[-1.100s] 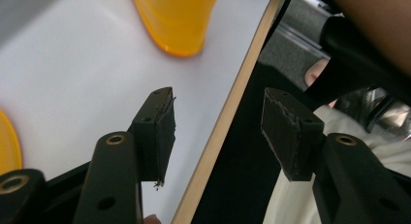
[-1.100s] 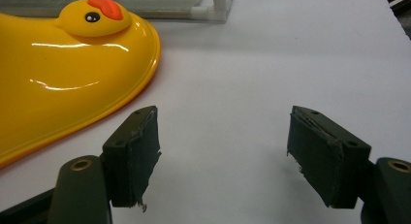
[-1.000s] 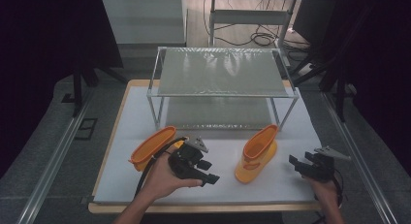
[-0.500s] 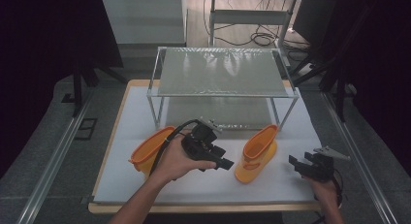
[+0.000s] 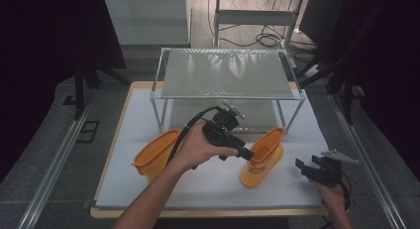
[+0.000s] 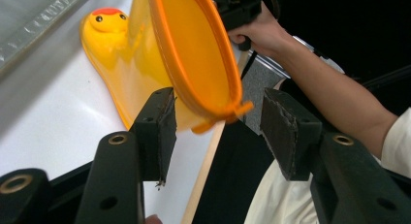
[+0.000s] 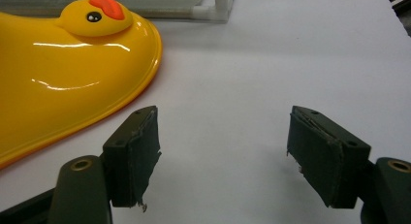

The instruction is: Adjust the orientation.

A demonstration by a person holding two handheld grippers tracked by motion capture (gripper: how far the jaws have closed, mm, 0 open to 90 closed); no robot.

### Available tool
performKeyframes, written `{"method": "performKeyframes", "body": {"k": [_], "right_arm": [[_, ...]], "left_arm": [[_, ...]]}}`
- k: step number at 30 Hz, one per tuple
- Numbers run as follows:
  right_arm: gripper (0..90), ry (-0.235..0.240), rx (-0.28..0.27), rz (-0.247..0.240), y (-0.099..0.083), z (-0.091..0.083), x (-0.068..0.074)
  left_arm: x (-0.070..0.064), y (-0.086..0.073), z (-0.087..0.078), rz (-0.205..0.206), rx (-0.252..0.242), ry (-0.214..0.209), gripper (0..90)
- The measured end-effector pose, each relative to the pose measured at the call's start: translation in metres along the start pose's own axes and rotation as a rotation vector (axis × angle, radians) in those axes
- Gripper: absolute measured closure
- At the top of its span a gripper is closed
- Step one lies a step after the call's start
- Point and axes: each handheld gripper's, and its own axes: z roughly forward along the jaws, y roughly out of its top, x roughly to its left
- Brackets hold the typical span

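Note:
Two yellow-orange duck boots sit on the white mat [image 5: 208, 187]. The right boot [image 5: 261, 157] has its orange rim [image 6: 194, 54] between the jaws of my left gripper [image 5: 247, 153], which is open [image 6: 218, 122]; the pads [image 6: 157, 132] stand either side of the rim without pressing it. The left boot [image 5: 156, 154] lies on its side behind my left forearm. My right gripper [image 5: 303, 167] rests near the mat's front right corner, open [image 7: 223, 151] with nothing between its jaws. The right boot's duck-faced toe [image 7: 94, 13] is to its left.
A metal rack with a mesh shelf [image 5: 228, 73] stands at the back of the mat, one white leg [image 7: 220, 3] close behind the right boot. Bare mat lies in front of the boots. Dark floor and rails flank the table.
My left gripper has moved right and away from me, from the gap between the boots to the right boot's rim. The right gripper has stayed put.

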Motion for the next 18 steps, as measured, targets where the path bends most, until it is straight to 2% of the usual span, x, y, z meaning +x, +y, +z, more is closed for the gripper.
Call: {"method": "performKeyframes", "body": {"k": [3, 7, 14, 18], "right_arm": [[26.7, -0.001, -0.004, 0.002, 0.000, 0.000, 0.000], [26.7, -0.001, -0.003, 0.003, 0.001, -0.001, 0.000], [26.7, 0.000, -0.001, 0.002, 0.001, -0.001, -0.001], [26.7, -0.001, 0.001, 0.006, 0.001, -0.001, -0.001]], "left_arm": [[0.004, 0.013, 0.007, -0.016, 0.025, 0.011, 47.9], [0.010, 0.021, 0.014, -0.041, 0.044, 0.030, 48.2], [0.030, 0.038, 0.037, -0.096, 0.115, 0.073, 49.4], [0.037, 0.045, 0.047, -0.112, 0.138, 0.066, 50.6]]}}
